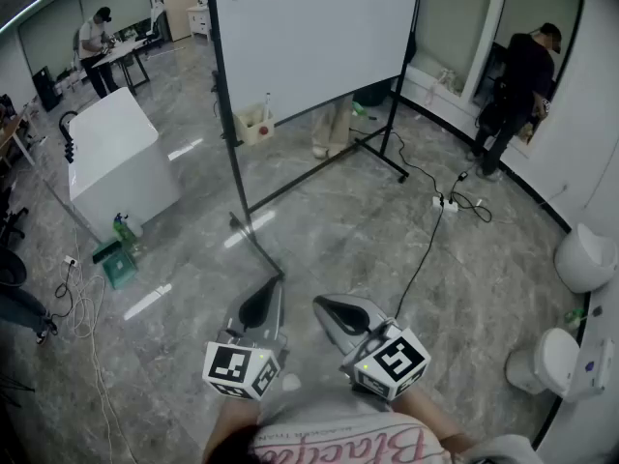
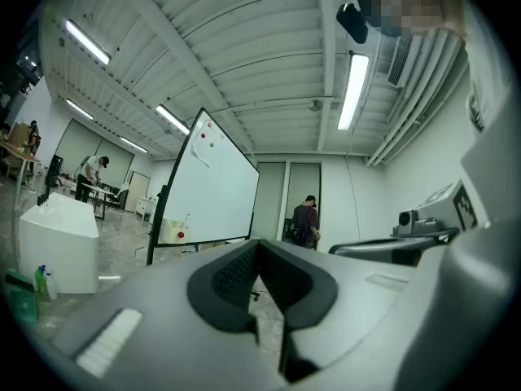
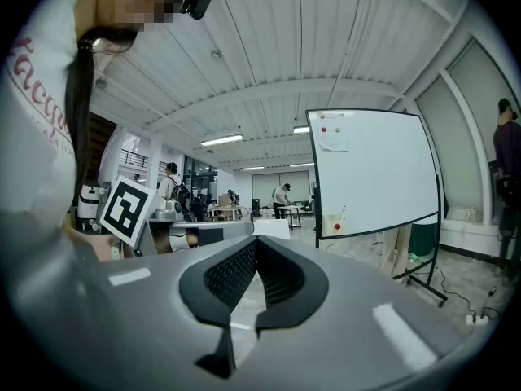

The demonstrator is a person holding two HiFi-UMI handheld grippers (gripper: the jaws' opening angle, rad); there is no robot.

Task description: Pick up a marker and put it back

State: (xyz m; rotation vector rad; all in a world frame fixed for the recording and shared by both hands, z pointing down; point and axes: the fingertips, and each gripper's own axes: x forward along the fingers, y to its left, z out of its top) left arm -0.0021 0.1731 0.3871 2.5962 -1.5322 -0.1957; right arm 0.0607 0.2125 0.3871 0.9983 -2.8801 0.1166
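Observation:
A whiteboard (image 1: pixel 309 37) on a black wheeled stand stands a few steps ahead. A small cream box (image 1: pixel 253 126) hangs at its lower left edge, with a marker (image 1: pixel 268 104) upright in it. The right gripper view shows the same box (image 3: pixel 333 227) and marker (image 3: pixel 343 213) far off. Both grippers are held low in front of the person, pointing toward the board and far short of it. My left gripper (image 1: pixel 276 283) has its jaws together with nothing between them (image 2: pixel 259 244). My right gripper (image 1: pixel 321 304) is likewise shut and empty (image 3: pixel 256 241).
A leg of the stand (image 1: pixel 261 249) reaches toward me on the floor. A white cabinet (image 1: pixel 116 158) with a green bottle (image 1: pixel 123 228) beside it stands at left. A power strip and cable (image 1: pixel 447 203) lie at right, near white bins (image 1: pixel 583 257). People stand at the far left (image 1: pixel 97 42) and far right (image 1: pixel 522 75).

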